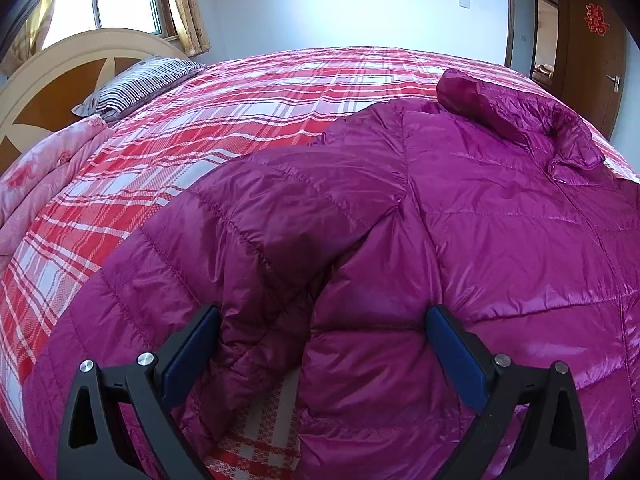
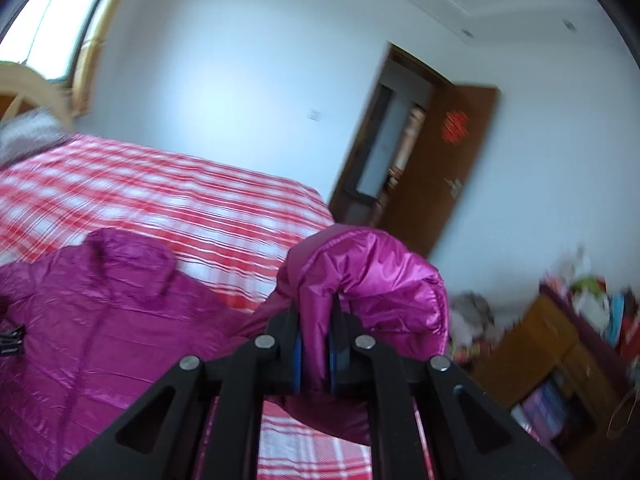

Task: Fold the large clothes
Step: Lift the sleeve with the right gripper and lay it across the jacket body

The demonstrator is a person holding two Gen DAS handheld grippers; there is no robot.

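Observation:
A shiny magenta puffer jacket [image 1: 480, 208] lies spread on the red plaid bed, collar toward the far right. My left gripper [image 1: 322, 320] is open, its jaws wide apart over the armpit fold where the near sleeve [image 1: 224, 248] meets the body. My right gripper [image 2: 316, 320] is shut on the other sleeve [image 2: 368, 276] and holds its cuff end lifted above the bed edge. The jacket body [image 2: 100, 320] shows at the left of the right wrist view, which is blurred.
The red plaid bedspread [image 1: 224, 112] covers the bed. A striped pillow [image 1: 140, 80] and a pink quilt [image 1: 48, 176] lie by the headboard. An open brown door [image 2: 436, 160] and a cluttered wooden cabinet [image 2: 560, 340] stand to the right.

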